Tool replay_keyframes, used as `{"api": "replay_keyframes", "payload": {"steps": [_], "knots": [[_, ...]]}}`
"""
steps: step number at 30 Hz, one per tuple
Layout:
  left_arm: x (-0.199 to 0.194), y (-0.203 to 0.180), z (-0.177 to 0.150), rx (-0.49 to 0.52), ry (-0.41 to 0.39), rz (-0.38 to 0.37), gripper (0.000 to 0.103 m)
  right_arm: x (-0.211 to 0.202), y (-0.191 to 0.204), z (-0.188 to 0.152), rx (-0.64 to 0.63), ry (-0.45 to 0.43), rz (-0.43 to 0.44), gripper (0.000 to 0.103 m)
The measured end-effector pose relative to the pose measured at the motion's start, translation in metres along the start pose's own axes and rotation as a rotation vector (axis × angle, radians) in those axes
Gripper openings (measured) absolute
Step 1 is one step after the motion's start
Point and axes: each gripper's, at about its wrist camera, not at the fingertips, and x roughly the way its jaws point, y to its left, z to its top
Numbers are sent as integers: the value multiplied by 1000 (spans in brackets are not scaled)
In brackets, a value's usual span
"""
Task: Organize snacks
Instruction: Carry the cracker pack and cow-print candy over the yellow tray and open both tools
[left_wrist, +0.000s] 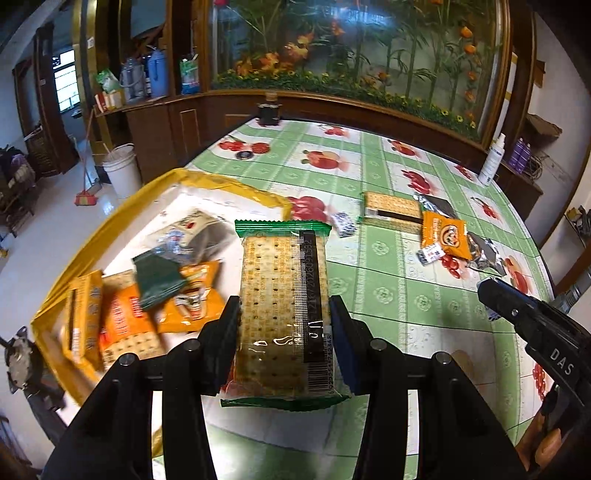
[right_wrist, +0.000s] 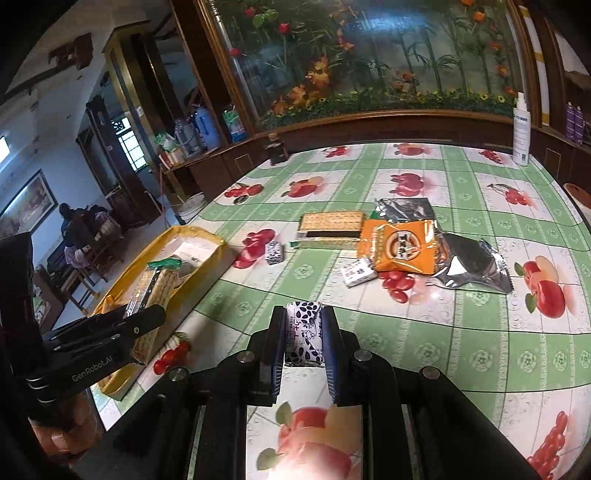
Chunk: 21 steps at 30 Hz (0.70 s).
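Note:
My left gripper (left_wrist: 284, 306) is shut on a green-edged cracker pack (left_wrist: 282, 295), held lifted beside the yellow bin (left_wrist: 74, 258) at the table's left edge; the same pack (right_wrist: 162, 284) shows over the bin (right_wrist: 207, 236) in the right wrist view. The bin holds several orange, green and cracker packets. My right gripper (right_wrist: 303, 314) is shut on a small white candy with dark leaf print (right_wrist: 303, 332), above the tablecloth. On the table lie another cracker pack (right_wrist: 330, 225), an orange packet (right_wrist: 400, 245), a silver packet (right_wrist: 469, 266) and two small candies (right_wrist: 274, 252) (right_wrist: 358, 271).
The round table (right_wrist: 461, 332) has a green fruit-print cloth. A white spray bottle (right_wrist: 521, 129) stands at its far right edge and a dark jar (right_wrist: 276, 149) at the far edge. A wooden cabinet with a flower display runs behind. A white bucket (left_wrist: 122, 170) stands on the floor.

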Motion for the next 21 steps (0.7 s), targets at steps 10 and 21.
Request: {"api": "replay_keyframes", "payload": {"steps": [10, 21], "knots": [[-3, 44, -13, -64, 1, 75, 45, 5, 45, -8, -40, 27, 110, 19], [0, 79, -17, -128, 5, 94, 45, 27, 88, -10, -72, 80, 200, 19]]}}
